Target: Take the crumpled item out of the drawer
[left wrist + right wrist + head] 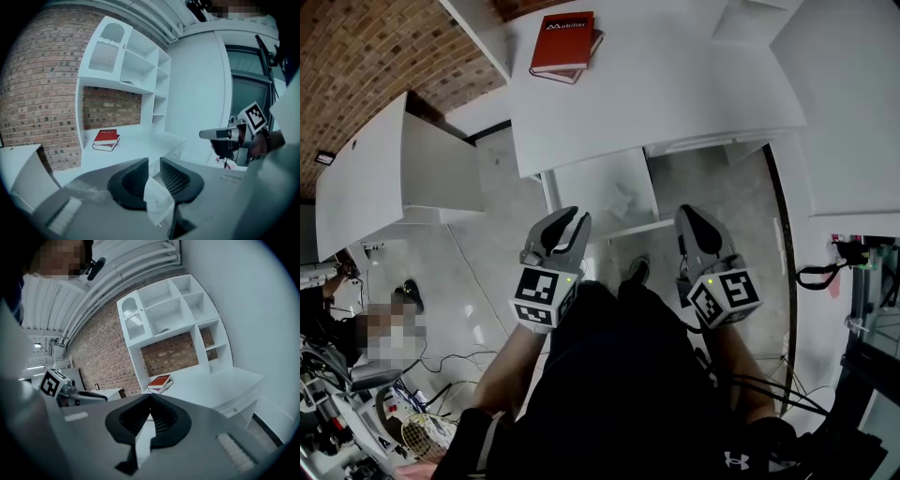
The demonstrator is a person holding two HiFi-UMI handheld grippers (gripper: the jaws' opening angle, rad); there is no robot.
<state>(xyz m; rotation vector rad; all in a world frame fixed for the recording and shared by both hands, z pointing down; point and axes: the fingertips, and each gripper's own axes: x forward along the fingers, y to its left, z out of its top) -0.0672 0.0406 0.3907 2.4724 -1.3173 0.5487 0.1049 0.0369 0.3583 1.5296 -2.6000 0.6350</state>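
Under the white desk (675, 94) a white drawer (581, 183) stands pulled out. A pale crumpled item (624, 200) lies inside it toward the right. Both grippers hover above the floor on the near side of the drawer, apart from it. My left gripper (569, 223) is at the drawer's front left corner, its jaws a little apart with nothing gripped. In the left gripper view the left gripper (153, 169) shows a clear gap with white surfaces behind it. My right gripper (696, 223) is to the drawer's right. In the right gripper view the right gripper (150, 401) has its tips touching and holds nothing.
Two red books (565, 44) lie stacked on the desk, with white shelves (164, 310) above against a brick wall. A low white cabinet (366, 178) stands at the left. Cables and gear (412, 394) litter the floor at lower left. My shoe (637, 272) is just before the drawer.
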